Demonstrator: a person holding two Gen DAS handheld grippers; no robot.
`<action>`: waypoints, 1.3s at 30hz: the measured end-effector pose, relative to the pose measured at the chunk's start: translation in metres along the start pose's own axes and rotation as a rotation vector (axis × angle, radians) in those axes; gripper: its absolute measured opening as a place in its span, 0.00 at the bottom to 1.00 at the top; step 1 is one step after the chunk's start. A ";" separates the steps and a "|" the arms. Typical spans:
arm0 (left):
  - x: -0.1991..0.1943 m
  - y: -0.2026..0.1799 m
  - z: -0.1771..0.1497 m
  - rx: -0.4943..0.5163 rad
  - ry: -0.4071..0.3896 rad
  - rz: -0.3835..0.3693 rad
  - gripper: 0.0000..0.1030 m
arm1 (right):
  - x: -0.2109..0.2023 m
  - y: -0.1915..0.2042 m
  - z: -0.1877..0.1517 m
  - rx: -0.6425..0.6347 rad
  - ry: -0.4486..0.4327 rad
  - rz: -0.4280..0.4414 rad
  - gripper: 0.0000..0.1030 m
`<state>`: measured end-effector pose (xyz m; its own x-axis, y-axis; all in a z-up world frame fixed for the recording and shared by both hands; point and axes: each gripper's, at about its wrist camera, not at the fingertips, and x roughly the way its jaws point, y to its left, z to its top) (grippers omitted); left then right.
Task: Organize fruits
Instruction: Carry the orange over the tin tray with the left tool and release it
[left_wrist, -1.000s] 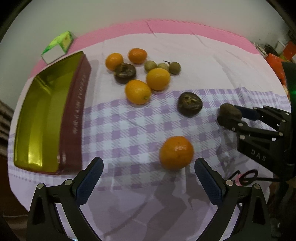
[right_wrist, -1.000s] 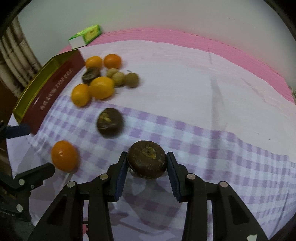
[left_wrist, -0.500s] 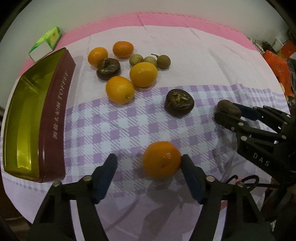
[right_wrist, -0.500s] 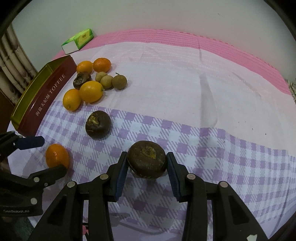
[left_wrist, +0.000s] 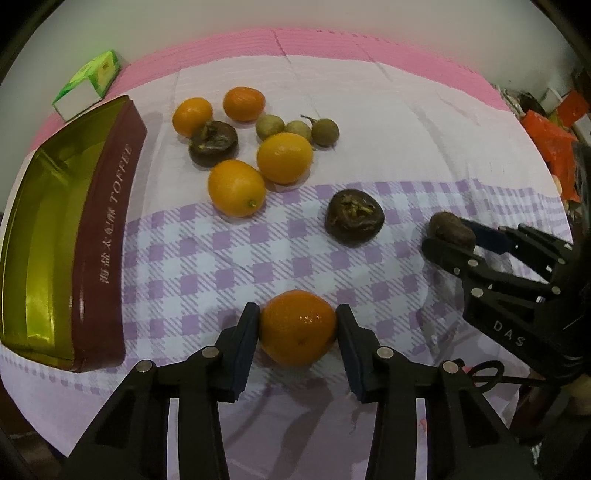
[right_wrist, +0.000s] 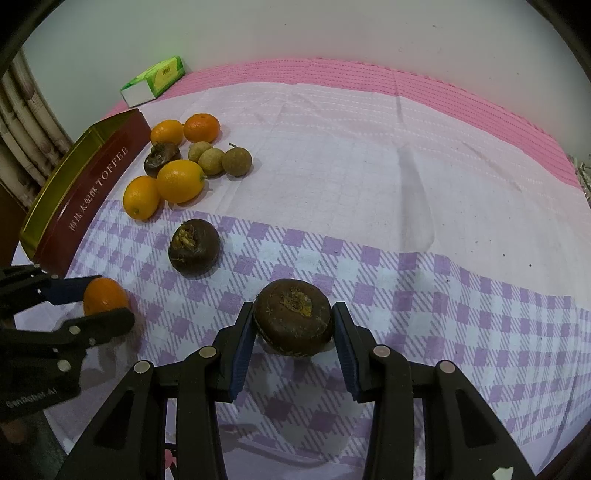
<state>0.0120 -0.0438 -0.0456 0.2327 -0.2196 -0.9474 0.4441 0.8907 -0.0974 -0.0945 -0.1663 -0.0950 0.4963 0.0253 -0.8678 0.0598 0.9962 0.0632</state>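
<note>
A small orange (left_wrist: 297, 334) lies on the checked cloth between the fingers of my left gripper (left_wrist: 297, 312). The jaws are closing and both blue pads touch its sides. The right wrist view shows the same orange (right_wrist: 105, 295) at the left, inside the left gripper (right_wrist: 110, 299). My right gripper (right_wrist: 293, 310) is shut on a dark brown round fruit (right_wrist: 293, 319) that rests low over the cloth. From the left wrist, that gripper (left_wrist: 448, 236) and its fruit (left_wrist: 448, 226) sit at the right.
An open gold tin (left_wrist: 99, 240) with a maroon wall lies at the left. Beyond it are several oranges (left_wrist: 236, 187), a dark brown fruit (left_wrist: 213, 142) and three small tan fruits (left_wrist: 325, 131). Another dark brown fruit (left_wrist: 354, 217) lies alone. A green box (left_wrist: 88, 85) stands far left.
The left gripper's jaws have come in from wide open until the pads meet the orange, and it has edged forward around it. The right gripper holds still with its brown fruit.
</note>
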 end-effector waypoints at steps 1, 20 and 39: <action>-0.003 0.003 0.001 -0.004 -0.006 0.000 0.42 | 0.000 0.000 0.000 0.002 0.002 0.000 0.37; -0.057 0.134 0.024 -0.194 -0.134 0.202 0.42 | 0.002 0.002 0.002 -0.005 0.003 -0.015 0.37; -0.021 0.220 0.002 -0.352 -0.034 0.320 0.42 | 0.003 0.006 0.005 -0.007 0.012 -0.041 0.36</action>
<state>0.1068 0.1556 -0.0462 0.3408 0.0802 -0.9367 0.0263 0.9951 0.0948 -0.0885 -0.1610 -0.0943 0.4831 -0.0143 -0.8754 0.0740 0.9970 0.0246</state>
